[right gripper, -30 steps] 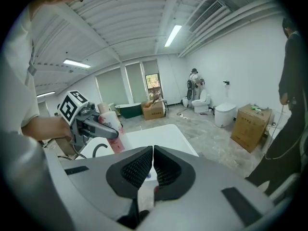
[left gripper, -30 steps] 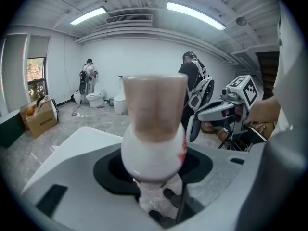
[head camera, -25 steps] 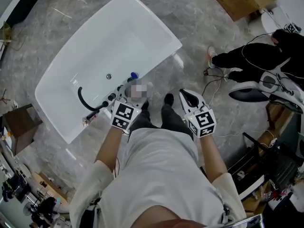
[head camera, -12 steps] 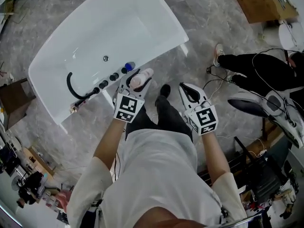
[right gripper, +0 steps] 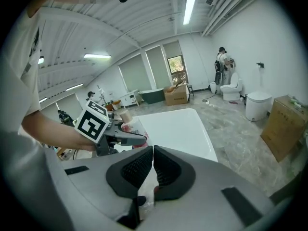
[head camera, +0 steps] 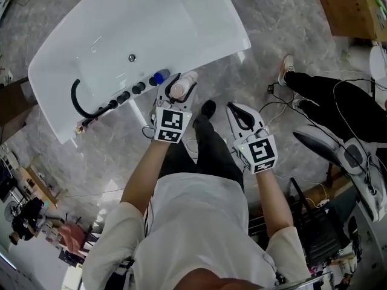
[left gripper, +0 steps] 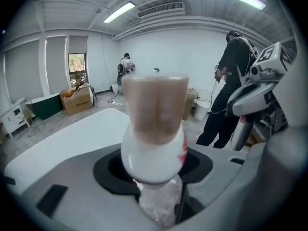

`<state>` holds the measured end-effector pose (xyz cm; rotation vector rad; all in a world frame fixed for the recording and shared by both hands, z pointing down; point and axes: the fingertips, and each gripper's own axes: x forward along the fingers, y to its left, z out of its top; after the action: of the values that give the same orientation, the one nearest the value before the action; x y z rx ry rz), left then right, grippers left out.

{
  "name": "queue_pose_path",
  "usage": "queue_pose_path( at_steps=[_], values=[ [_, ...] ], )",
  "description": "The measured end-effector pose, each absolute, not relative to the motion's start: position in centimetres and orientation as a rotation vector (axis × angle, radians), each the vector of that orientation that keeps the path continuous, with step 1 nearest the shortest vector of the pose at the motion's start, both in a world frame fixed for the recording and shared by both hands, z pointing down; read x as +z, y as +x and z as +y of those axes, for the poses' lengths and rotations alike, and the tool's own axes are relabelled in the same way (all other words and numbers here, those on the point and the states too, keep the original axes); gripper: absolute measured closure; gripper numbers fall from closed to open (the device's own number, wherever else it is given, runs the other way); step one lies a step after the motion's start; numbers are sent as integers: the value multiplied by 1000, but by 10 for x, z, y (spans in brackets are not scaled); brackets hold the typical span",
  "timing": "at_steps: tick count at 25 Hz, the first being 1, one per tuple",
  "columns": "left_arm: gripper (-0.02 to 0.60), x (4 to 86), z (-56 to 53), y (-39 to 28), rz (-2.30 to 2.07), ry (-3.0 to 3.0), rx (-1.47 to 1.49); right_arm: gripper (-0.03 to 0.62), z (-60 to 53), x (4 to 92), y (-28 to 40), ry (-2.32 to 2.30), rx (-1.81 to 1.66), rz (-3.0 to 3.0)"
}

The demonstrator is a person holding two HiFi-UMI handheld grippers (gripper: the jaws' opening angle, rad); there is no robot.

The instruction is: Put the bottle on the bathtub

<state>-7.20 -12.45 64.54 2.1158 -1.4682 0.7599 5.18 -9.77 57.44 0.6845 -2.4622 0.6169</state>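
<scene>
A white bottle (head camera: 181,87) with a pale brown cap sits between the jaws of my left gripper (head camera: 177,91), which is shut on it, right beside the near rim of the white bathtub (head camera: 199,17). In the left gripper view the bottle (left gripper: 154,129) fills the middle, cap towards the camera, with the bathtub (left gripper: 72,138) behind it. My right gripper (head camera: 242,117) hangs over the floor to the right of the person's legs, jaws shut and empty. From the right gripper view I see the left gripper (right gripper: 118,129) with the bottle (right gripper: 126,120) and the bathtub (right gripper: 178,129).
Black knobs, a blue cap (head camera: 160,77) and a black hose (head camera: 81,104) line the tub's near rim. A person in black (head camera: 338,101) stands at the right among cables. Cardboard boxes (head camera: 351,8) lie at the top right; clutter at the lower left.
The view has shifted so the tub sits higher and closer. My left gripper with the bottle has moved a little forward and right along the tub's rim. The right gripper has hardly moved.
</scene>
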Motion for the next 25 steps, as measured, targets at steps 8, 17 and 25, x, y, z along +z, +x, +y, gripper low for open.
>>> queue_pose_path(
  at_steps=[8, 17, 25],
  values=[
    [354, 707, -141, -77, -1508, 2050, 782, 563, -115, 621, 47, 661, 636, -2444],
    [354, 760, -159, -70, -1558, 2007, 797, 563, -122, 653, 45, 616, 676, -2435],
    [354, 786, -172, -72, -1582, 1987, 791, 563, -126, 682, 48, 602, 705, -2418]
  ],
)
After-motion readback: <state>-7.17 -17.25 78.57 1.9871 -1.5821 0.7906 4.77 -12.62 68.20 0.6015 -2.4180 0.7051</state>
